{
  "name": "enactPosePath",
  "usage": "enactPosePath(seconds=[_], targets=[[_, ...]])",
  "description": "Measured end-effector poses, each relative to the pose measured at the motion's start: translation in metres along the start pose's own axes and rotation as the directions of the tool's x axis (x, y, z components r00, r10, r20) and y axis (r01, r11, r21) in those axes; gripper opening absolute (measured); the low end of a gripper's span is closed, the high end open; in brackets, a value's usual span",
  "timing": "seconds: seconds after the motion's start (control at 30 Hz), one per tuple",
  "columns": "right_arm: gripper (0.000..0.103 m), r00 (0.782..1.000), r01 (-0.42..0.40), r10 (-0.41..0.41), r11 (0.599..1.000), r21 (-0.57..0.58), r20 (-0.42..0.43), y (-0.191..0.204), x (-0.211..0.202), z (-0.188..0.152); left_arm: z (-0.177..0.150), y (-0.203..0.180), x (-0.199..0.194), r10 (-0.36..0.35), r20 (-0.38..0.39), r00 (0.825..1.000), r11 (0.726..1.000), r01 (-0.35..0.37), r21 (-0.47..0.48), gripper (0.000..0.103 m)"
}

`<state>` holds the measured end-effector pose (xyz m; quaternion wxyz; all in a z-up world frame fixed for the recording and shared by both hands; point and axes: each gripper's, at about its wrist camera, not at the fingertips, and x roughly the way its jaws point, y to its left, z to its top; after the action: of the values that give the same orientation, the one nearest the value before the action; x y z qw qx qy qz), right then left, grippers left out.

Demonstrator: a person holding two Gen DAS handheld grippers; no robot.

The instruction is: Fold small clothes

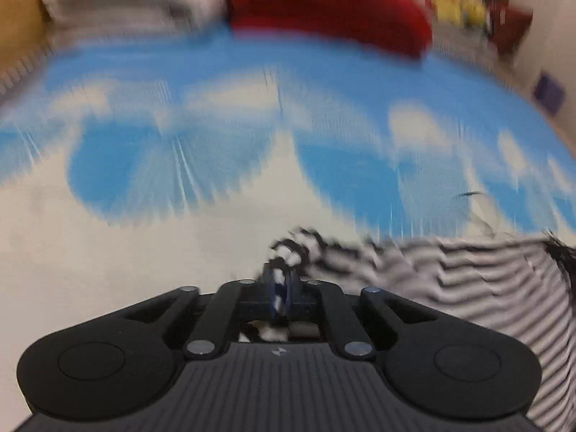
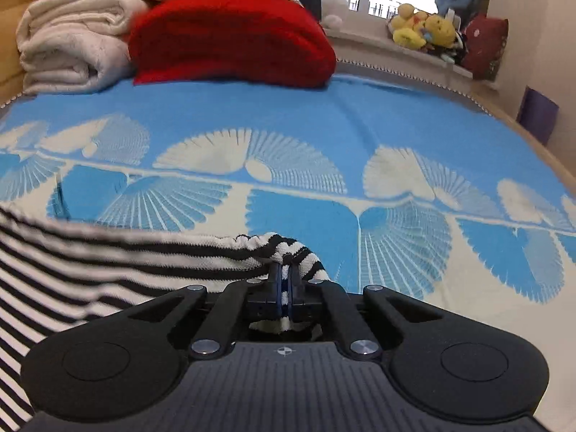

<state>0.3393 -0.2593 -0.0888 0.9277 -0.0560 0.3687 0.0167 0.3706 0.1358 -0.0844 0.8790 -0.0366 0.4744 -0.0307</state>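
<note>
A black-and-white striped garment (image 2: 108,262) lies on a blue and cream patterned blanket (image 2: 288,118). My right gripper (image 2: 285,273) is shut on the garment's right corner; the cloth stretches away to the left. In the left wrist view, which is blurred by motion, my left gripper (image 1: 280,280) is shut on the garment's other corner, and the striped cloth (image 1: 486,280) stretches to the right.
A red folded knit (image 2: 230,39) and rolled white blankets (image 2: 72,46) lie at the far end of the bed. Yellow plush toys (image 2: 421,28) sit on the window sill at the far right. A purple box (image 2: 536,115) stands by the right wall.
</note>
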Motion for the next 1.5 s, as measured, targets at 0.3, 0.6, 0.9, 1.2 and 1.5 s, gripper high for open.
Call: enactPosePath(seconds=[0.3,0.6,0.9,1.2,1.5], targets=[[0.030,0.996,-0.088,0.091,0.991,0.098,-0.026,-0.037,-0.029,-0.005,0.001,0.049,-0.040,-0.109,0.080,0.991,0.969,0.124,-0.213,0.045],[0.002,0.987,-0.061,0.084,0.985,0.161,-0.137,-0.058,-0.010,-0.024,-0.002,0.046,-0.046,0.003,0.151,0.989,0.979,0.027,-0.201,0.003],[0.007,0.985,-0.009,0.039,0.985,0.174,-0.170,-0.051,-0.004,-0.025,-0.019,0.036,-0.038,0.018,0.019,1.000,0.990,-0.015,-0.143,0.026],[0.034,0.981,-0.087,0.138,0.940,0.330,-0.135,-0.090,-0.099,-0.026,-0.044,0.055,-0.131,-0.177,-0.008,0.984,0.937,0.166,-0.307,0.033],[0.035,0.913,-0.060,0.247,0.867,0.495,-0.323,-0.099,-0.117,-0.098,-0.123,0.077,-0.123,-0.210,-0.140,0.968,0.912,0.143,-0.385,0.033]])
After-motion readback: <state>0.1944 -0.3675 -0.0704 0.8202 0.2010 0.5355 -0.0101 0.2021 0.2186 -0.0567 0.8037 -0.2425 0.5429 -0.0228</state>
